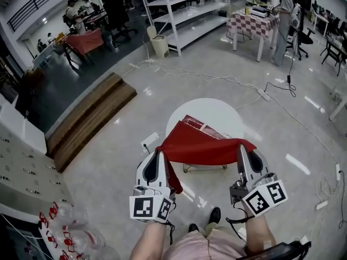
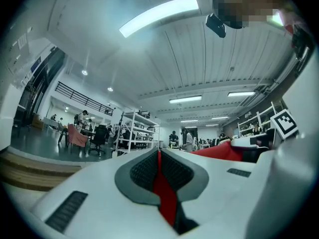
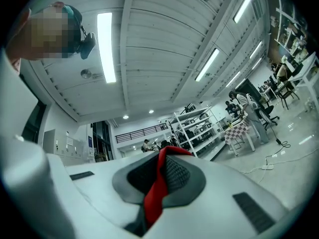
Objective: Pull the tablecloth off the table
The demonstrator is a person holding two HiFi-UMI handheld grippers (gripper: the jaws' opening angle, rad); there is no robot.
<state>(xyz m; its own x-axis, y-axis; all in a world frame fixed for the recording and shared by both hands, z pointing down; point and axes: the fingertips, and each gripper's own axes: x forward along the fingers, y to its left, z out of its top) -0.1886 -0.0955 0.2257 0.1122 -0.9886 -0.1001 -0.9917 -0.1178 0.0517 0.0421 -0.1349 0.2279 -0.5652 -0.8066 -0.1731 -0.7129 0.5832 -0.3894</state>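
Note:
A red tablecloth is lifted off a round white table and hangs stretched between my two grippers above the table's near edge. My left gripper is shut on the cloth's left corner, and a loose flap hangs down beside it. My right gripper is shut on the right corner. In the left gripper view a red strip of tablecloth is pinched between the dark pads. The right gripper view shows the tablecloth squeezed between that gripper's pads too. Both gripper views point upward toward the ceiling.
A power strip lies on the shiny floor left of the table, with cables running beyond. Wooden steps are at the left, white shelving stands far back, and a checkered table with a person beside it. My shoes show below.

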